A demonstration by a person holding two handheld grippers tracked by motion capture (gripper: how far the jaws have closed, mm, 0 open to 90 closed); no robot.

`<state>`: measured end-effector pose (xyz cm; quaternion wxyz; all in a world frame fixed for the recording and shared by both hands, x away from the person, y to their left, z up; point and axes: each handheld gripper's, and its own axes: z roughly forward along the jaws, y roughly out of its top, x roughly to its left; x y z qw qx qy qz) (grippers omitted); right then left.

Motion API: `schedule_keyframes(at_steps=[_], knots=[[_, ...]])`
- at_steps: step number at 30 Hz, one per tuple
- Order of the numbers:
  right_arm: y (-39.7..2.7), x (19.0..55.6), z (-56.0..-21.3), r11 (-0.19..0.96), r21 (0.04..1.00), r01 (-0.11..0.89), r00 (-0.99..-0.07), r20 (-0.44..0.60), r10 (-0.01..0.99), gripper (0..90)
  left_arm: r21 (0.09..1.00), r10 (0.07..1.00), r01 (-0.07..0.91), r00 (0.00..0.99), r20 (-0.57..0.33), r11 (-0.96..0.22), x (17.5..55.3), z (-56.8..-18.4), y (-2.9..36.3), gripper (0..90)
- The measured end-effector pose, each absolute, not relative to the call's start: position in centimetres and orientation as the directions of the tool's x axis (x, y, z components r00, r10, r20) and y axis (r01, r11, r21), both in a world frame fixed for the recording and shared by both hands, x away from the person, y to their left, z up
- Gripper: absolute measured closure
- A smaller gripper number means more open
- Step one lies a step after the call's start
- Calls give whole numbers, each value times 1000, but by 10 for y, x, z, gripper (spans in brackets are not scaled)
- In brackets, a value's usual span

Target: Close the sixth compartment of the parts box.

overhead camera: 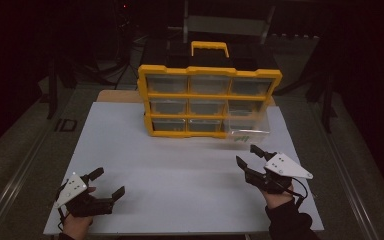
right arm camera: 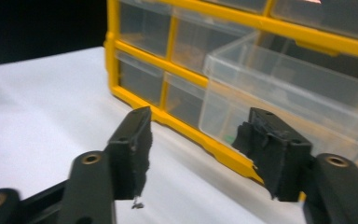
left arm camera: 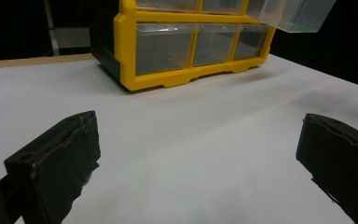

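Drawer (overhead camera: 249, 131) sticks out of organizer (overhead camera: 207, 102) bottom right, just ahead of right gripper (overhead camera: 246, 155), jaws apart, empty; left gripper (overhead camera: 108, 183) farther, jaws wide apart.

Two hands enter from the bottom edge of the high view, each holding a two-fingered black gripper. The left gripper (overhead camera: 109, 182), at the lower left of the frame, points toward the upper right with its fingers (left arm camera: 58, 161) spread wide and nothing between them. The right gripper (overhead camera: 247, 155), at the lower right, points toward the upper left, fingers (right arm camera: 131, 147) partly apart on empty air; a dark sleeve covers that wrist.
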<state>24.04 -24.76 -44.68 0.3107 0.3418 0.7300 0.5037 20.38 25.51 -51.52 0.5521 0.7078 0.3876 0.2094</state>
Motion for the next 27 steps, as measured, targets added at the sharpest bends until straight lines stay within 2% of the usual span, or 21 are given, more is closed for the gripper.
schedule_keyframes(at_steps=[2, 15, 20, 27], knots=[[-249, 242, -449, 261, 946, 192, -572, -108, 813, 465, 944, 780, 318, 612, -132, -89, 204, -515, 255, 0], [-258, 263, -468, 298, 923, 245, -507, -140, 850, 743, 944, 778, 317, 614, -134, -88, 204, -515, 255, 0], [-260, 271, -472, 313, 912, 264, -487, -154, 860, 876, 944, 778, 318, 614, -133, -89, 204, -515, 255, 0], [-263, 282, -474, 314, 904, 290, -461, -155, 873, 897, 944, 779, 318, 613, -133, -90, 204, -515, 255, 0]])
